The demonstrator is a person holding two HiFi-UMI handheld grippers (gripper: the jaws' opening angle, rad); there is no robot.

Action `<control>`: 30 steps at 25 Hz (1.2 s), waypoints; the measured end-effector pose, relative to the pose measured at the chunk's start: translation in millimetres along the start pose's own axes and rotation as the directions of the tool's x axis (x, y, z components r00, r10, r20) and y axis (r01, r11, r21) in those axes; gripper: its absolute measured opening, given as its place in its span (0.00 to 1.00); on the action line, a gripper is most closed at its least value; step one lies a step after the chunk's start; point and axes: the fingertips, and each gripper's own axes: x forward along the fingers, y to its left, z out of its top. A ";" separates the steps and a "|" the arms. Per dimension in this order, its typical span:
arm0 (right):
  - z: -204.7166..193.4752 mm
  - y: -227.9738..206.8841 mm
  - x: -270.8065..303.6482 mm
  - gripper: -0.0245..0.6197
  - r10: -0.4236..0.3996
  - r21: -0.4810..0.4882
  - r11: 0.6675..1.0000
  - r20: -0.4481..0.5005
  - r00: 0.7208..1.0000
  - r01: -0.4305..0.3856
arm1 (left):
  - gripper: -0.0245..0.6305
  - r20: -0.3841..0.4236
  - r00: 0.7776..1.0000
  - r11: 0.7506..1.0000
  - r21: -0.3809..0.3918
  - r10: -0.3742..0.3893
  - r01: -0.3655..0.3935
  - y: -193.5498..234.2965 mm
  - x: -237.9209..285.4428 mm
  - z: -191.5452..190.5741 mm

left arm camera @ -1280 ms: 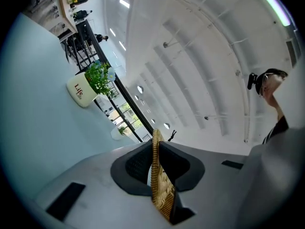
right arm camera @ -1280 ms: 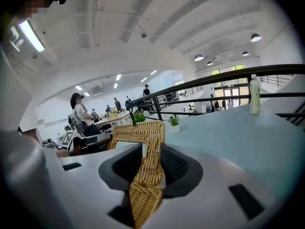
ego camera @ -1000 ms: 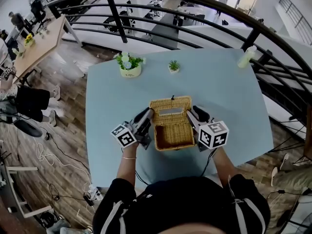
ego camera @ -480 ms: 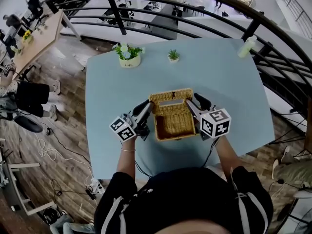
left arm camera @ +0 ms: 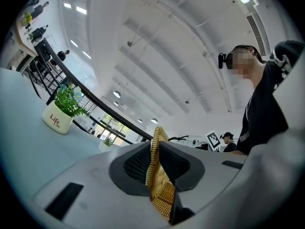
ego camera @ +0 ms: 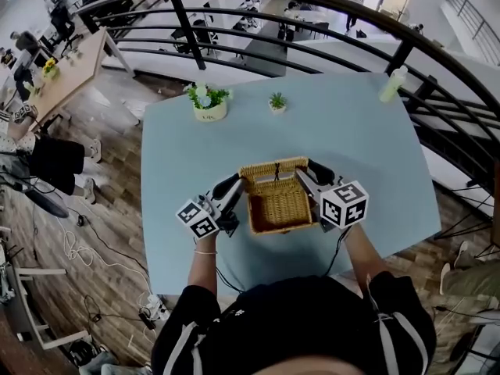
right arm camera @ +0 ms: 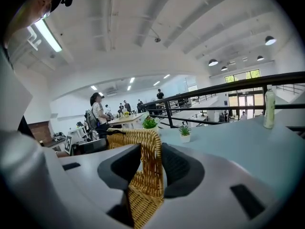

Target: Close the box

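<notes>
The wicker box (ego camera: 275, 209) sits on the pale blue table (ego camera: 344, 131) close to the person. Its lid (ego camera: 273, 169) is pinched at either end by the left gripper (ego camera: 233, 185) and right gripper (ego camera: 305, 177), and is tipped lower over the opening than a second ago. Farther off, a cream pot (left arm camera: 56, 120) lettered "Life" holds a flowering green plant.

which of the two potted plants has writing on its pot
The larger plant, left of the two in the head view: blue and white flowers, lettering on its white pot. The small plant is only green leaves.
</notes>
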 end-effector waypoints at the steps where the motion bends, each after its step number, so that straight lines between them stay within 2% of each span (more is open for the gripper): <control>1: 0.8 0.5 -1.1 0.25 0.004 0.002 1.000 0.001 1.000 -0.004 | 0.11 -0.004 1.000 1.000 0.005 0.007 -0.007 -1.2 -0.1 1.0; 17: -7.6 14.6 -25.4 0.24 0.028 -0.020 0.999 0.003 1.000 -0.028 | 0.12 -0.069 0.987 0.985 0.105 0.147 -0.139 -24.1 -13.5 -4.6; 25: -17.9 20.1 -39.7 0.24 0.050 0.011 0.999 -0.005 0.999 -0.050 | 0.12 -0.069 0.973 0.971 0.118 0.218 -0.209 -30.7 -21.6 -11.1; 30: -23.7 23.8 -44.9 0.24 0.060 0.018 0.998 -0.012 0.998 -0.060 | 0.12 -0.099 0.965 0.961 0.160 0.243 -0.226 -32.3 -24.4 -16.6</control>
